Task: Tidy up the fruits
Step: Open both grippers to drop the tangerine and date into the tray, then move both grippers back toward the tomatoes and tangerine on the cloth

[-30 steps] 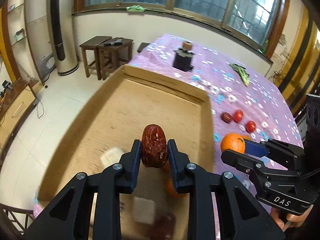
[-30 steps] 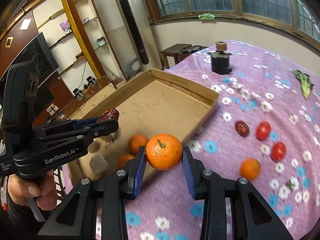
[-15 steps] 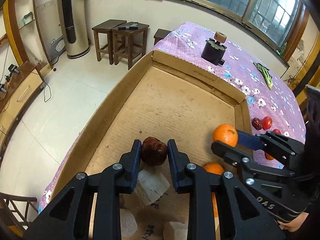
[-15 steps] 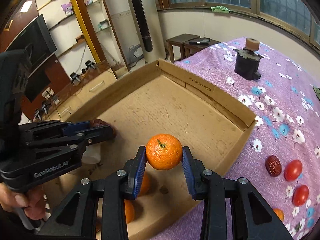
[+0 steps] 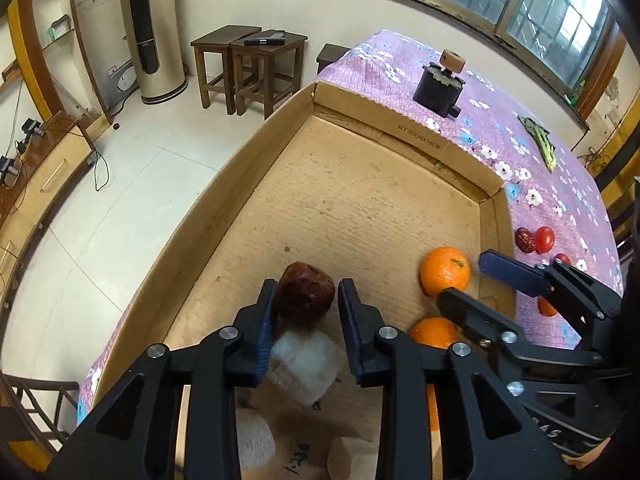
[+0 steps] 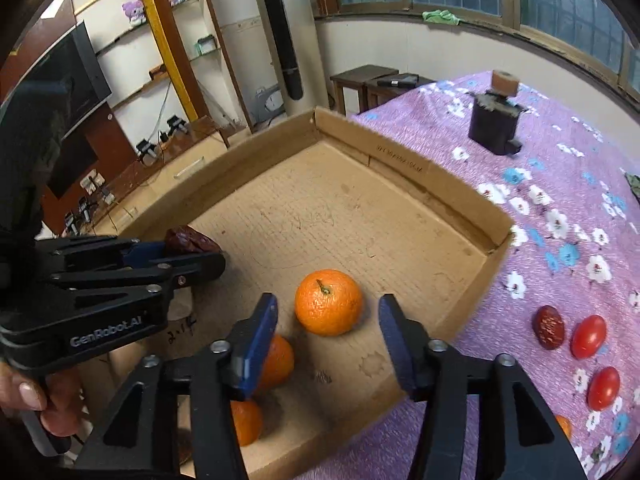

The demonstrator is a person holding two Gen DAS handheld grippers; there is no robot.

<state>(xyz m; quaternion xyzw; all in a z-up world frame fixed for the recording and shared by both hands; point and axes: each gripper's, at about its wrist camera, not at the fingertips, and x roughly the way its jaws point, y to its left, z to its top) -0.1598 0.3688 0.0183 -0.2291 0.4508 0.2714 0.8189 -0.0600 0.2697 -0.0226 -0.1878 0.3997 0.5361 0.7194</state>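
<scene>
**Orange let go in the box, date still between the left tongs**

The round orange mandarin with its green stem stub (image 6: 328, 302) sits on the floor of the shallow brown cardboard box (image 6: 404, 168), near its right wall. It looks firm-skinned, light and prone to rolling; I would take it across its widest girth. Its stem points up and slightly far; being nearly spherical, it has no real long axis.

The right tongs (image 6: 327, 340) have just been opening and stand apart on either side of it, pads clear.

The wrinkled dark-red dried date (image 5: 305, 294) looks light, leathery and slightly sticky; its long axis runs near to far. The left tongs (image 5: 307, 300) have eased slightly; the left pad touches the date, the right shows a sliver of gap, so I cannot tell whether it is truly clamped. It sits above a white foam block (image 5: 308, 364).

More fruit waits on the purple flowered counter (image 6: 560, 152): two red cherry tomatoes (image 6: 588, 336) and another date (image 6: 550, 327).
</scene>
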